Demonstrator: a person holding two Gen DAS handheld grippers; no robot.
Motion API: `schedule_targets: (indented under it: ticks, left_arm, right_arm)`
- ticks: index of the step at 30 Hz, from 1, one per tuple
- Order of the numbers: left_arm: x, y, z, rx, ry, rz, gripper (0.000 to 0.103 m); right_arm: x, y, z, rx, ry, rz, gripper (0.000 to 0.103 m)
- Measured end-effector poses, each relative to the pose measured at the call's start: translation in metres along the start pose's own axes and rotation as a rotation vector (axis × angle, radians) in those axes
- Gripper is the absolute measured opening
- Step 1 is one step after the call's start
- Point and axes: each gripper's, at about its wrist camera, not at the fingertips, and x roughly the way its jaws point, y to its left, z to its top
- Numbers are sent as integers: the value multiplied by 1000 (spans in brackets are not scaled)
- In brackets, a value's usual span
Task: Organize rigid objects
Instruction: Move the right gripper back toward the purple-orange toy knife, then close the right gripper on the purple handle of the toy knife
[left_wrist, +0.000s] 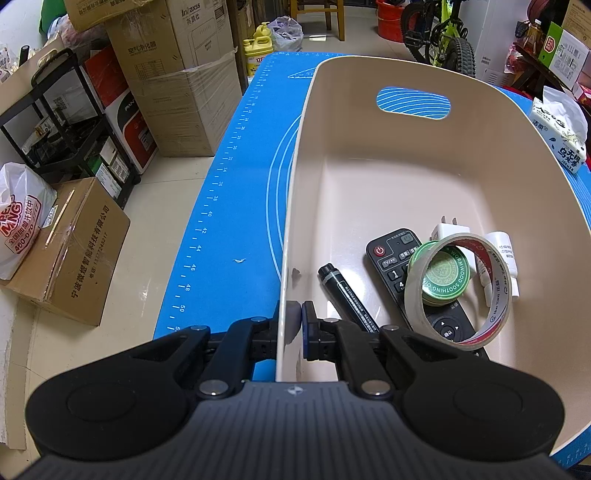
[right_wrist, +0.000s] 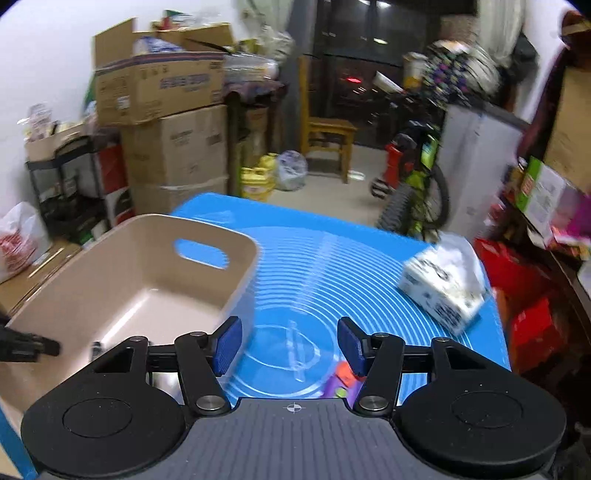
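Gripping the near left wall of the smooth beige plastic bin (left_wrist: 406, 177), the left gripper (left_wrist: 300, 325) has its jaws nearly closed on the thin rim, one pad outside and one inside. The bin, round-cornered with an oval handle slot in its far wall, stands on a blue mat (left_wrist: 236, 177) printed with white ruler marks and rings. At the lower right of the bin floor lie, left to right, a black marker (left_wrist: 345, 295), a black remote (left_wrist: 391, 266) with a red power button and a "TV/AV" key, a green round tin (left_wrist: 445, 273) reading "WORMWOOD SOOTHING", a clear tape roll (left_wrist: 458, 291) leaning over the tin, and a white plug (left_wrist: 443, 230) beside a white tube.

In the blurred right wrist view, the right gripper (right_wrist: 290, 343) has its jaws roughly half apart, blue ribbed pads (right_wrist: 227, 343) showing, with nothing between them, over the mat. An orange-and-purple thing (right_wrist: 341, 378) lies low centre; a tissue pack (right_wrist: 443, 288) sits at right.
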Motion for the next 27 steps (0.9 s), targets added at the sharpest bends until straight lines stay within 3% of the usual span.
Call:
schedule_targets:
  ticks: [8, 17, 27]
  left_arm:
    - [0, -1, 0, 1, 0, 1, 9]
    - [0, -1, 0, 5, -1, 5, 9]
    - [0, -1, 0, 6, -1, 6, 10]
  right_arm:
    - [43, -42, -37, 85, 77, -43, 66]
    - [79, -34, -63, 87, 132, -50, 66]
    - [104, -35, -74, 163, 119, -78, 66]
